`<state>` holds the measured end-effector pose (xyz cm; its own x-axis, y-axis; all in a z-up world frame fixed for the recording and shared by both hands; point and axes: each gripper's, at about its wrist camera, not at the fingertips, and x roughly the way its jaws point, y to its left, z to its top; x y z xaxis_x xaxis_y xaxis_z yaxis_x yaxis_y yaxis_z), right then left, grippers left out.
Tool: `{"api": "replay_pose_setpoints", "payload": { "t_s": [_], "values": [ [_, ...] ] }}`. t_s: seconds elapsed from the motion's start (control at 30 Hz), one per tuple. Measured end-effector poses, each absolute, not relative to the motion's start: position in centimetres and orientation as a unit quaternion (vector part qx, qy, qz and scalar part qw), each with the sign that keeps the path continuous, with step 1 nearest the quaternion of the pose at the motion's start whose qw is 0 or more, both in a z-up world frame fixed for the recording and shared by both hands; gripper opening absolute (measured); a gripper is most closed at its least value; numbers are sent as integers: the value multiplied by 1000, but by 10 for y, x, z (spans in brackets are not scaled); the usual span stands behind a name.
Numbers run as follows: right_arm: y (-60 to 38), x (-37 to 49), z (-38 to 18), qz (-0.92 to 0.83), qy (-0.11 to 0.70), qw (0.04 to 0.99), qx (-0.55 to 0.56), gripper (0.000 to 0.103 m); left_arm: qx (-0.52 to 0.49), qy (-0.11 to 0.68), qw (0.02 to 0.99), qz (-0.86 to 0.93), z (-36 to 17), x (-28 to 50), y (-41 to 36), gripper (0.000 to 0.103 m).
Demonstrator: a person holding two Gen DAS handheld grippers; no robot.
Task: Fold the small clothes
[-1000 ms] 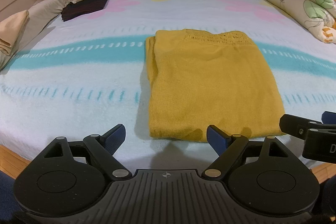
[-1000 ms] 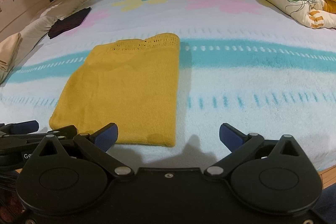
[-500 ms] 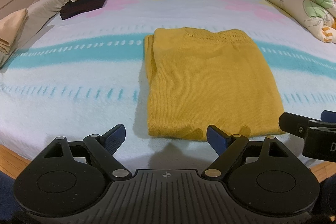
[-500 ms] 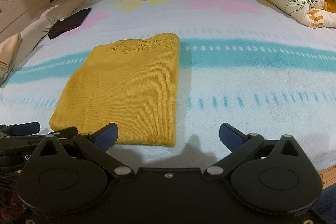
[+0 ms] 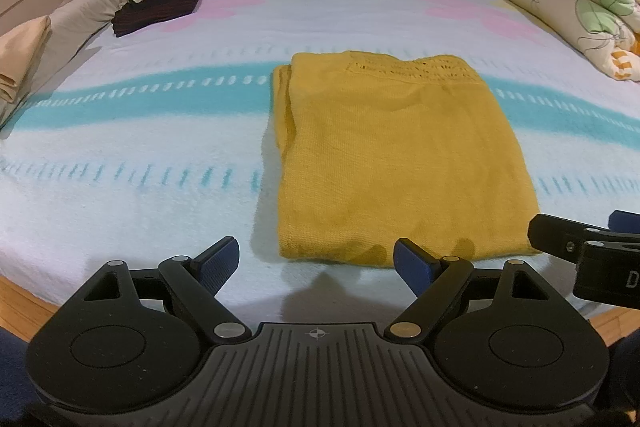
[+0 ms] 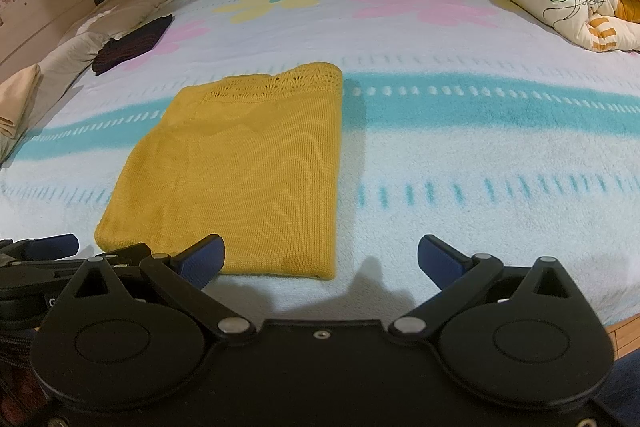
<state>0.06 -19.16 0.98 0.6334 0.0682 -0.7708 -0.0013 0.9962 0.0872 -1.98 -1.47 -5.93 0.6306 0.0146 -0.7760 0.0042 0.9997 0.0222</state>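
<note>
Both the left gripper (image 5: 316,257) and right gripper (image 6: 320,255) are hovering wide open and empty by the yellow knit top (image 5: 396,155), lying folded on the bed (image 5: 140,163), risking pinching only one layer and undoing the fold.

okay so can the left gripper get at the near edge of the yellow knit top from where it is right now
Probably yes. The left gripper is open just short of the yellow knit top, whose near hem lies flat on the blanket with nothing between.
</note>
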Motion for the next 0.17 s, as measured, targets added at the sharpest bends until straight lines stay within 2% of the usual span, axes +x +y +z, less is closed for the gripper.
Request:
{"api": "replay_pose_setpoints", "payload": {
  "t_s": [0.17],
  "values": [
    [-191,0,10,19,428,903,40,102,12,430,903,-2,-60,-20,-15,84]
  ]
}}
